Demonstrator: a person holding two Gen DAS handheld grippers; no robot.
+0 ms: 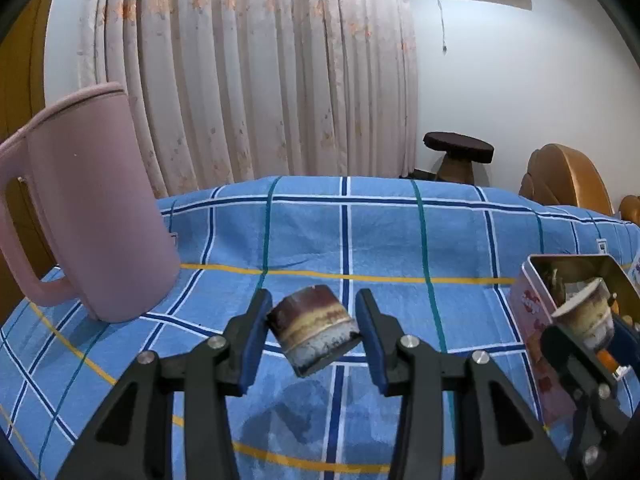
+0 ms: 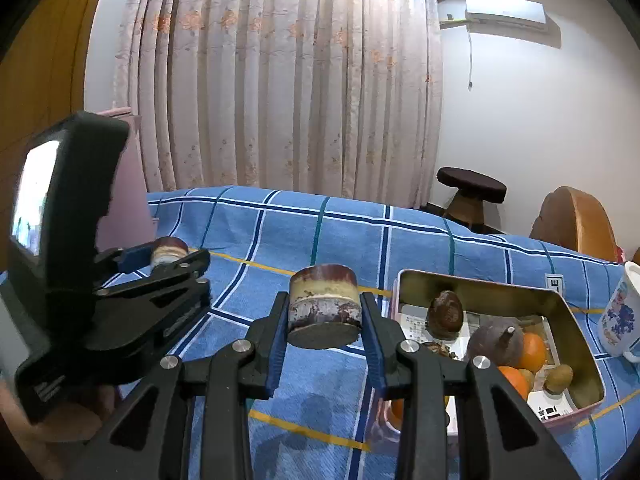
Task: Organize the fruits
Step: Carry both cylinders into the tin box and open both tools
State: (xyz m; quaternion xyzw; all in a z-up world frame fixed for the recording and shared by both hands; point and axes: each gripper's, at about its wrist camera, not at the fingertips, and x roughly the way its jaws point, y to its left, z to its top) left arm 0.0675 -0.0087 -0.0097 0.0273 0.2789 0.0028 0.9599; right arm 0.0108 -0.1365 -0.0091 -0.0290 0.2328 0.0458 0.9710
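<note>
Checked blue cloth (image 1: 400, 240) under pink jug (image 1: 92, 208), tin (image 2: 500, 292), mug (image 2: 620, 316).

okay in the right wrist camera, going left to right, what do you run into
Left gripper holding a small layered cup → right gripper gripping another layered cup → open metal tin of fruit → floral mug at the right edge.

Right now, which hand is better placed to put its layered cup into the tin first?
Right. The right gripper holds its cup beside the open tin; the left gripper with its cup is farther away, near the pink jug.
</note>
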